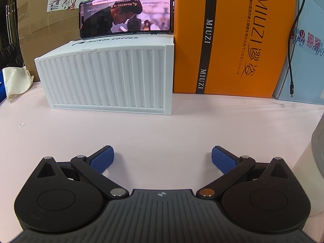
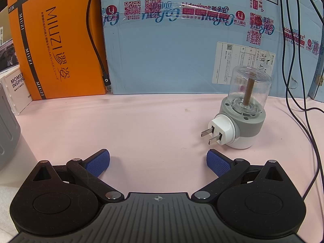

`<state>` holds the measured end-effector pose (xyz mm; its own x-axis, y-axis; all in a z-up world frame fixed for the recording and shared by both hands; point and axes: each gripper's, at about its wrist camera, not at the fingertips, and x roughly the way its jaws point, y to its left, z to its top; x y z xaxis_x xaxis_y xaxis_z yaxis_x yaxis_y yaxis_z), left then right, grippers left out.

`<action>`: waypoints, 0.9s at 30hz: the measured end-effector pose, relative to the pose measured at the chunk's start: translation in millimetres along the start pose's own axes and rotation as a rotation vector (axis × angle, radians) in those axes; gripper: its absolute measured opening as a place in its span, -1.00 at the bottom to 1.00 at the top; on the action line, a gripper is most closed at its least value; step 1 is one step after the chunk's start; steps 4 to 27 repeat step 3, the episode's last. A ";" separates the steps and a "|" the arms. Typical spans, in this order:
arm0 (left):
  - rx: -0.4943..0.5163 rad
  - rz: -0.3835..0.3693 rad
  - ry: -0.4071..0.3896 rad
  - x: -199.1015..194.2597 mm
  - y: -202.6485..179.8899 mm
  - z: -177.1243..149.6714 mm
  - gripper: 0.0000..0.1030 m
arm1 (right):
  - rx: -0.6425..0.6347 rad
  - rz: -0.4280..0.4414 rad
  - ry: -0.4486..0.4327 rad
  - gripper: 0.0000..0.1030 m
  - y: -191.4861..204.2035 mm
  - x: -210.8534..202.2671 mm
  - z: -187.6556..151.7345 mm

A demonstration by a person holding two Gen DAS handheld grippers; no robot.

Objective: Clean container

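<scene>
Both empty, jaws wide: left hand-held gripper (image 1: 162, 159), right hand-held gripper (image 2: 158, 161). Plug-in container (image 2: 241, 111) upright on pink worktop (image 2: 141, 125), just beyond right fingers. Probably light, clear dome slippery and fragile; better to grasp grey collar

Empty right gripper (image 2: 158, 160) beside plug-in vaporizer (image 2: 241, 113)

Ribbed white plastic container (image 1: 109, 77), matt pink table (image 1: 162, 125), glossy orange box (image 1: 243, 40).
</scene>
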<state>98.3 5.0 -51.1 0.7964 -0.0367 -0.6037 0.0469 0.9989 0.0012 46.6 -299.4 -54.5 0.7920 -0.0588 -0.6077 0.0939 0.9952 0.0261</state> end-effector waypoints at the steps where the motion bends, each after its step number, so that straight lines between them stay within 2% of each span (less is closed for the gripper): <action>1: 0.000 0.000 0.000 0.1 0.0 0.0 1.00 | 0.000 0.000 0.000 1.00 0.8 0.0 0.0; 27: -0.001 0.000 0.000 0.2 0.0 0.1 1.00 | 0.000 0.000 0.000 1.00 1.5 0.1 -0.1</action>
